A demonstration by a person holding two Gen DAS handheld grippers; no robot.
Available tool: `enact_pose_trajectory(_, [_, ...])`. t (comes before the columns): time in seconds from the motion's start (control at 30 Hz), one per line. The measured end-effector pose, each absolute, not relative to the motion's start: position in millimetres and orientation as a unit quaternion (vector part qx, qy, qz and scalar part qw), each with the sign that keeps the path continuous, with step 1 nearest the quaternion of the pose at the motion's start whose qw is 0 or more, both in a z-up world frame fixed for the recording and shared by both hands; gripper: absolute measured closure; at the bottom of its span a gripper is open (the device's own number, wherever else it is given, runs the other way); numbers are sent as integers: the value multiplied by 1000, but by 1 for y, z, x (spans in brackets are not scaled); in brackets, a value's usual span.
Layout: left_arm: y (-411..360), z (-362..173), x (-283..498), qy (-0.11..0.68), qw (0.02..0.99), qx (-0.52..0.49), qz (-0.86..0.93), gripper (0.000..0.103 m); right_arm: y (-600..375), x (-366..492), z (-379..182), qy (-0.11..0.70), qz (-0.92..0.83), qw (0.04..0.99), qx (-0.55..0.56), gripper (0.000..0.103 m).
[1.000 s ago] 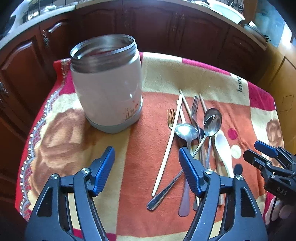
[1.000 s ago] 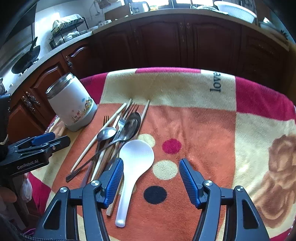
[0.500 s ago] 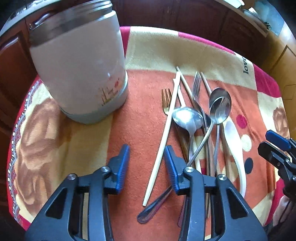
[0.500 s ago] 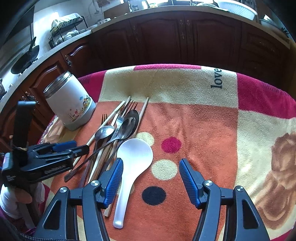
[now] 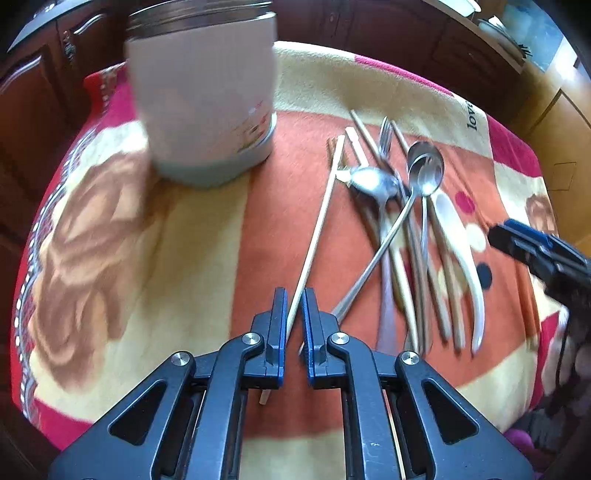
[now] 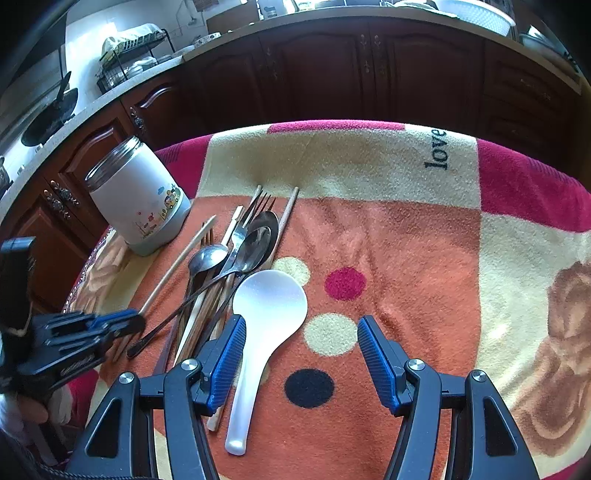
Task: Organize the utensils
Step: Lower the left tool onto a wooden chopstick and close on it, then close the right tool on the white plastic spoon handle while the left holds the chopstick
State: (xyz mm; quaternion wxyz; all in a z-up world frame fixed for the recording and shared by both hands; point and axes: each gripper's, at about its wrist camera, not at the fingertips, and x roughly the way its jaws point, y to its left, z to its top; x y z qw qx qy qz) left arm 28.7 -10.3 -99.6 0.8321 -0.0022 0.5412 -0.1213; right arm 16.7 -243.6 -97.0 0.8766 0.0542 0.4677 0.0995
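Clamping its just-closing jaws on the near end of a pale chopstick (image 5: pixel 320 229) at lower centre, the left gripper (image 5: pixel 294 325) is risking a pivot toward the jar (image 5: pixel 201 99) at upper left, while the right gripper (image 6: pixel 301 354) is hanging released above the white spoon (image 6: pixel 264 325).

- Patterned blanket (image 6: pixel 388 229) over worktop; "love" printed near far edge.
- Dark wood cabinets (image 6: pixel 332 74) behind.
- Dish rack (image 6: pixel 133 55) on counter, far left.
- White basket (image 6: pixel 476 14), far right.
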Motion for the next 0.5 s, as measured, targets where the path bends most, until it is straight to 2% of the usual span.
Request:
enact_pose_trajectory(0.23, [7, -88, 12, 541, 833, 5, -116, 95, -237, 22, -105, 475, 111, 872, 48, 42])
enact_pose_trajectory(0.27, [7, -87, 14, 540, 834, 2, -118, 91, -236, 24, -107, 478, 112, 870, 45, 42])
enact_pose_trajectory(0.37, [6, -81, 23, 531, 838, -10, -126, 65, -236, 29, -112, 484, 120, 866, 48, 42])
enact_pose_trajectory(0.5, [1, -74, 43, 516, 846, -19, -131, 63, -240, 37, -116, 489, 132, 860, 58, 46])
